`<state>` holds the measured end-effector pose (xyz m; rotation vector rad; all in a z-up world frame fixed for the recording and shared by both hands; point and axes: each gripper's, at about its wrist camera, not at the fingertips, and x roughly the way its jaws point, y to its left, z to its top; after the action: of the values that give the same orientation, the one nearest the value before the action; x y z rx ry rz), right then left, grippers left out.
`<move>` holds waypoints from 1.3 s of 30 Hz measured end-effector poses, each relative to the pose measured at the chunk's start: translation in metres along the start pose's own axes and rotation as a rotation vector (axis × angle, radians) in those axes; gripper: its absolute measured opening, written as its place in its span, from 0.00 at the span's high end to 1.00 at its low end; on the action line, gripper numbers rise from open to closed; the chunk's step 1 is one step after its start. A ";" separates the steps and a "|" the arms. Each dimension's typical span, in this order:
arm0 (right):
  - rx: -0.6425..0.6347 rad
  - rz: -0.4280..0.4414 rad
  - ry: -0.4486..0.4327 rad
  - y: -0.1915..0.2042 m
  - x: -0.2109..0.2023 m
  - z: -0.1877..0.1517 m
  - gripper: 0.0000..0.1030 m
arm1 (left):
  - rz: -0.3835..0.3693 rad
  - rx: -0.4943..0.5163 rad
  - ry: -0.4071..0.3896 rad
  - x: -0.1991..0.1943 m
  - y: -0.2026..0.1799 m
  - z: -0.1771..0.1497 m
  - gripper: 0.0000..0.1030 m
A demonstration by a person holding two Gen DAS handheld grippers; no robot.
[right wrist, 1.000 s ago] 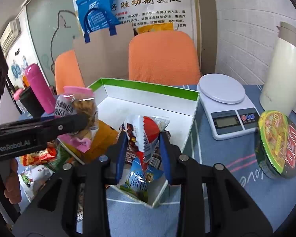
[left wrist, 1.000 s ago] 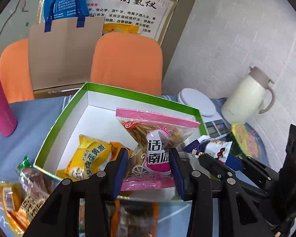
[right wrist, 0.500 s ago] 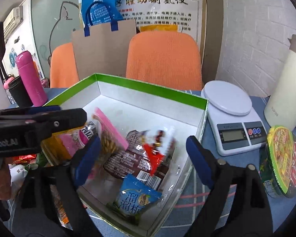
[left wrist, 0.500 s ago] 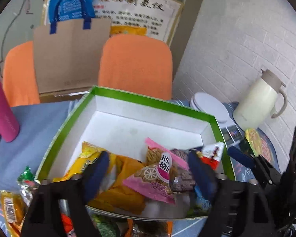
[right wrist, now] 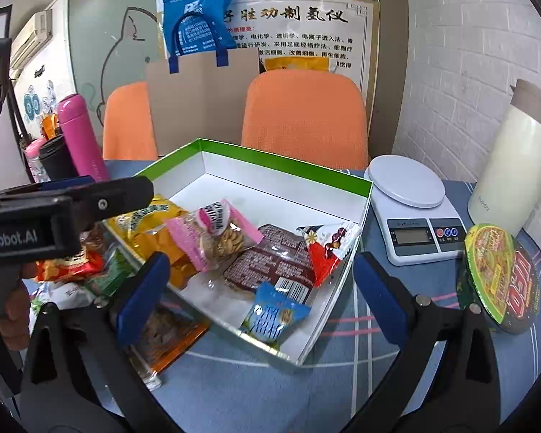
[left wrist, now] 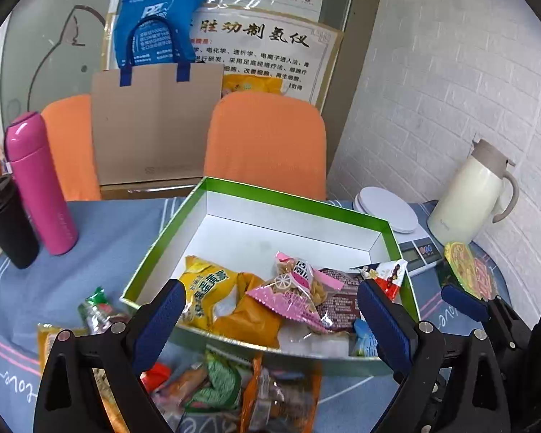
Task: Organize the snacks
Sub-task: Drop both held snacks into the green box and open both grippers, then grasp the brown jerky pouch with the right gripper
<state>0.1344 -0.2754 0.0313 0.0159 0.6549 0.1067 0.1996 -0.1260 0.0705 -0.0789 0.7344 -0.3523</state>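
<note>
A green-rimmed white box [left wrist: 292, 200] [right wrist: 288, 166] lies on the blue tablecloth and holds several snack packs. Inside lie a pink cracker bag [left wrist: 299, 290] [right wrist: 216, 232], a yellow pack [left wrist: 205, 290], a brown pack [right wrist: 270, 263], a red-and-white pack [right wrist: 328, 249] and a small blue pack [right wrist: 276, 315]. My left gripper [left wrist: 270, 321] hovers open over the box's near rim, holding nothing. My right gripper [right wrist: 258, 294] stands open above the box's near right corner, also holding nothing. More loose snacks [left wrist: 227, 386] lie on the cloth in front of the box.
A pink flask [left wrist: 39, 184] and a black cup [left wrist: 7, 220] stand at the left. A kitchen scale [right wrist: 411, 209], a cream jug [right wrist: 515, 158] and a noodle bowl [right wrist: 501, 278] sit right of the box. Two orange chairs [left wrist: 267, 144] and a paper bag stand behind the table.
Both grippers opened. The left one let go of the pink cracker bag and the right one let go of the red-and-white pack; both packs now lie in the box, and the grippers have drawn back.
</note>
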 end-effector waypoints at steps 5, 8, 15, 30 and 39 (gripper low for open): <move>0.005 0.004 -0.019 0.010 -0.026 -0.010 0.01 | 0.014 0.022 -0.008 -0.029 -0.004 -0.013 0.05; 0.010 0.019 -0.021 0.016 -0.040 -0.017 0.01 | 0.014 0.047 0.009 -0.047 -0.003 -0.027 0.05; 0.042 0.089 0.010 0.027 -0.059 -0.047 0.01 | 0.025 0.043 0.028 -0.090 0.025 -0.079 0.05; -0.138 0.255 0.201 0.107 0.003 -0.071 0.43 | -0.079 -0.045 0.101 -0.127 0.082 -0.150 0.05; -0.249 0.236 0.242 0.131 0.043 -0.065 0.54 | -0.135 -0.028 0.100 -0.125 0.081 -0.157 0.07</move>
<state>0.1164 -0.1421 -0.0399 -0.1625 0.8763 0.4220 0.0322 0.0009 0.0181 -0.1387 0.8353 -0.4772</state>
